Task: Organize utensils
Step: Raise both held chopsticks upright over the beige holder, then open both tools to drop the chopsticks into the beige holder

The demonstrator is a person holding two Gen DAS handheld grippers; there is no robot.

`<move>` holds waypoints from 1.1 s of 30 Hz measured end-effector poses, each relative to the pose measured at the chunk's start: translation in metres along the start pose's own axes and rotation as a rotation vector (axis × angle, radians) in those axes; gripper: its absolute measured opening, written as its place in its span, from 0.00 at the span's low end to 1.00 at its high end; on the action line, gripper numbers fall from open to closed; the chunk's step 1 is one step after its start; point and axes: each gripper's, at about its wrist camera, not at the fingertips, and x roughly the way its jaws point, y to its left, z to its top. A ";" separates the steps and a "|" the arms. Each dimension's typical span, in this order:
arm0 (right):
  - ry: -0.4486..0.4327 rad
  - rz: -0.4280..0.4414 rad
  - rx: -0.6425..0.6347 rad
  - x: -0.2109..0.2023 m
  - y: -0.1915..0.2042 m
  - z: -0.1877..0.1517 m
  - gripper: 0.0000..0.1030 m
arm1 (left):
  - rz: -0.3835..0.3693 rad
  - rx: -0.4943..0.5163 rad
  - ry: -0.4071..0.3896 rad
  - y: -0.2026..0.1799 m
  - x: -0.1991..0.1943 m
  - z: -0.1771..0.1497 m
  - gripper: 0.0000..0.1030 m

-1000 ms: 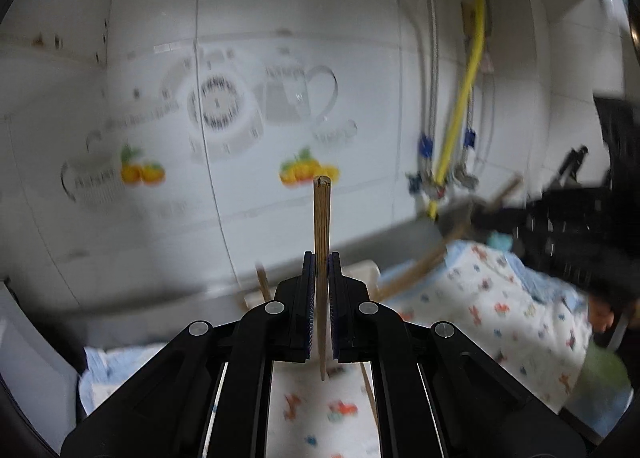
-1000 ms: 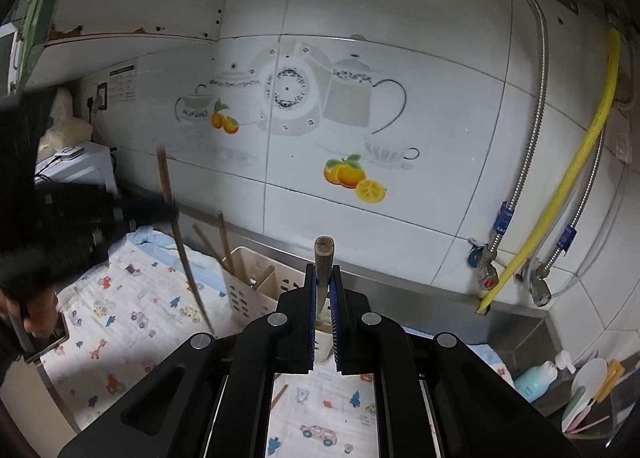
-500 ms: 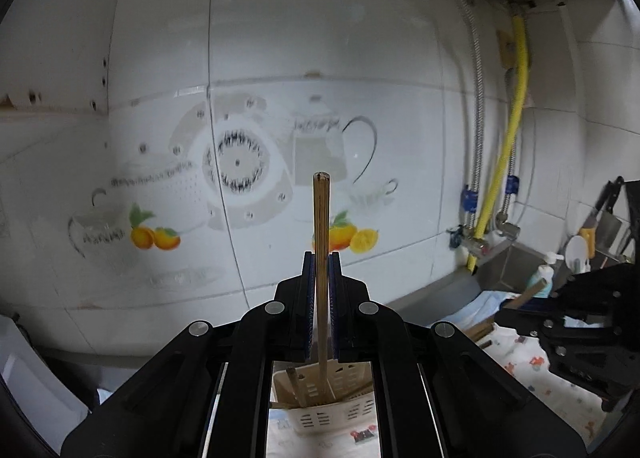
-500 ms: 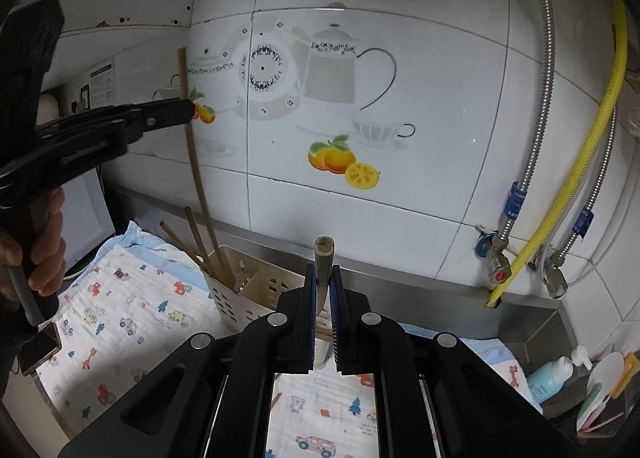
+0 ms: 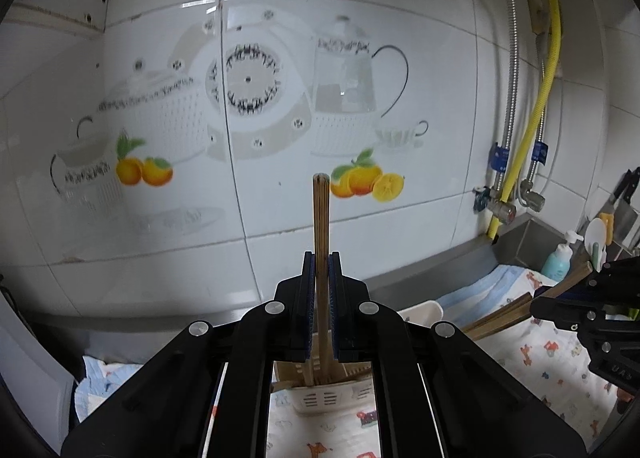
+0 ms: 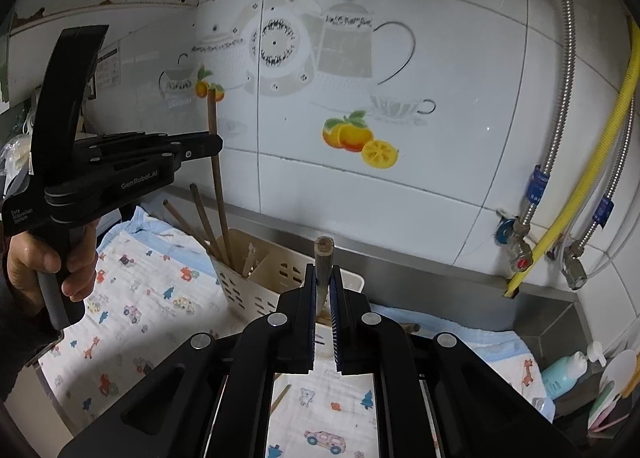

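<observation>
My left gripper [image 5: 321, 258] is shut on a wooden chopstick [image 5: 321, 226] held upright, its lower end inside the cream slotted utensil holder [image 5: 328, 398]. In the right wrist view the left gripper [image 6: 214, 144] holds that chopstick [image 6: 218, 194] over the holder's [image 6: 256, 290] left compartment, beside two other chopsticks [image 6: 200, 218]. My right gripper [image 6: 324, 274] is shut on a brown wooden utensil handle [image 6: 323, 254], close in front of the holder. The right gripper also shows at the right edge of the left wrist view [image 5: 536, 304].
The holder stands on a cartoon-print cloth [image 6: 140, 298] on a steel counter against a tiled wall. A yellow hose [image 6: 592, 166], steel hoses and valves hang at the right. A blue soap bottle [image 6: 564, 374] and dishes sit at the far right.
The left gripper swung from the cloth to above the holder and lowered the chopstick's end into it. The right gripper stayed almost still with its utensil.
</observation>
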 end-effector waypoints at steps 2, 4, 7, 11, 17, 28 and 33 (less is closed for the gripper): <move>0.013 0.000 0.001 0.004 0.001 -0.002 0.06 | 0.000 -0.004 0.011 0.001 0.002 -0.002 0.06; 0.022 -0.002 -0.001 0.007 0.001 -0.005 0.06 | 0.000 0.001 0.017 0.001 0.002 -0.003 0.06; 0.032 0.001 0.009 0.012 0.000 -0.008 0.06 | -0.004 0.010 0.023 0.000 0.002 -0.006 0.06; 0.037 -0.002 0.016 0.013 -0.002 -0.010 0.06 | 0.000 0.016 0.026 0.000 0.000 -0.009 0.08; 0.032 -0.011 0.022 0.010 -0.002 -0.012 0.07 | 0.002 0.013 0.032 0.001 -0.006 -0.013 0.21; 0.009 -0.025 0.044 -0.006 -0.003 -0.017 0.30 | 0.034 0.028 0.014 0.000 -0.029 -0.024 0.53; -0.004 -0.033 0.053 -0.015 0.000 -0.023 0.40 | 0.052 0.022 0.010 0.003 -0.041 -0.032 0.65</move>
